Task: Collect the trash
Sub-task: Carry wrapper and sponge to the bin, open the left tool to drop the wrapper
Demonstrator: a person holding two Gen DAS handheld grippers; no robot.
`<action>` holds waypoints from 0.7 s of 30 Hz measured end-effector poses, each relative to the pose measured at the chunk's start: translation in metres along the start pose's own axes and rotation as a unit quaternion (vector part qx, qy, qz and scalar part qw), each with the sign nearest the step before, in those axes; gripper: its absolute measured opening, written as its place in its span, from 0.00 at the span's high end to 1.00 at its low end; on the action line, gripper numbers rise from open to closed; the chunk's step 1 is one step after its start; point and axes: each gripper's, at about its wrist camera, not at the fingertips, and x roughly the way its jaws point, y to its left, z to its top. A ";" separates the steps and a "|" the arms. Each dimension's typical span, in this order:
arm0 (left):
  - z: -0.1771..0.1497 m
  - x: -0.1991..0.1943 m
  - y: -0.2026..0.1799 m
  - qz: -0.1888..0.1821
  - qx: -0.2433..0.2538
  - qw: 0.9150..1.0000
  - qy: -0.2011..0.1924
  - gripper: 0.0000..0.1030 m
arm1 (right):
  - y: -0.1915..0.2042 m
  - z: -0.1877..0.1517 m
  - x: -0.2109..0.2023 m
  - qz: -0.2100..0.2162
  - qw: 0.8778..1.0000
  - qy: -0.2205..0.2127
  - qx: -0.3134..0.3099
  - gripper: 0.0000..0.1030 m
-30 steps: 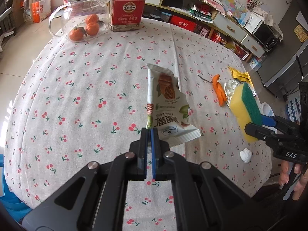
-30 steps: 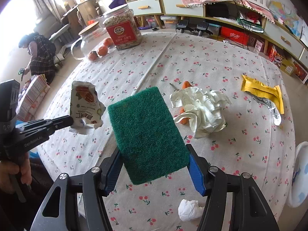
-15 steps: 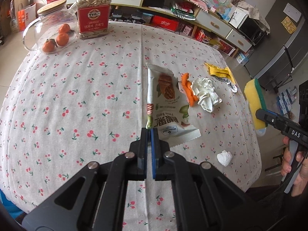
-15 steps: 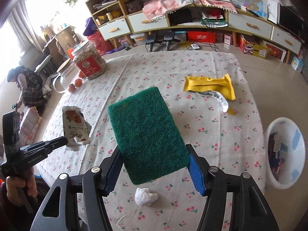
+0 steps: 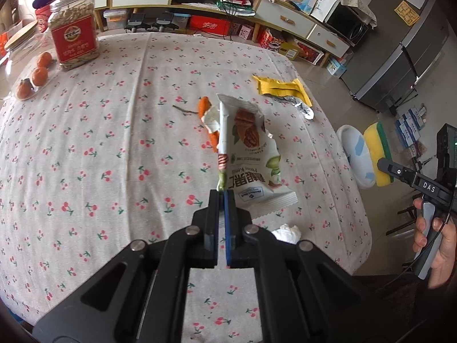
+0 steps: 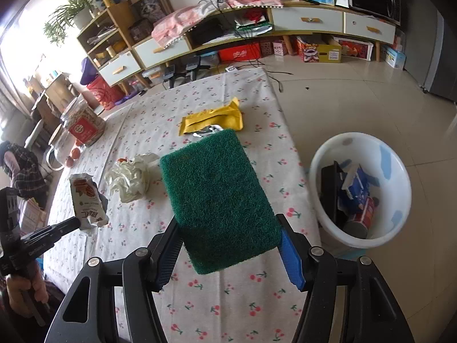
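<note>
My left gripper (image 5: 222,197) is shut on the bottom edge of a torn white nut-snack wrapper (image 5: 248,151), held up above the cherry-print tablecloth (image 5: 114,148). The same wrapper (image 6: 87,200) shows at the left of the right wrist view. My right gripper (image 6: 228,245) is shut on a green-and-yellow sponge (image 6: 220,203), held near the table's right edge. A white trash bin (image 6: 360,240) with rubbish inside stands on the floor to the right. On the cloth lie a yellow wrapper (image 6: 214,118), crumpled white paper (image 6: 130,180), orange peel (image 5: 204,107) and a small tissue ball (image 5: 287,233).
A seed jar with a red label (image 5: 74,40) and a glass jar of oranges (image 5: 25,65) stand at the table's far left. Shelves and drawers line the back wall. A person in a plaid top (image 6: 20,165) bends at the far left. Tiled floor surrounds the bin.
Both grippers have swung right across the table with their loads. The trash bin has come into view, and the sponge now hangs beside it past the table's right edge.
</note>
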 end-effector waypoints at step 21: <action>0.030 0.081 -0.185 -0.066 0.115 0.990 0.053 0.96 | -0.156 -0.019 -0.039 -0.075 0.987 -0.019 0.143 0.38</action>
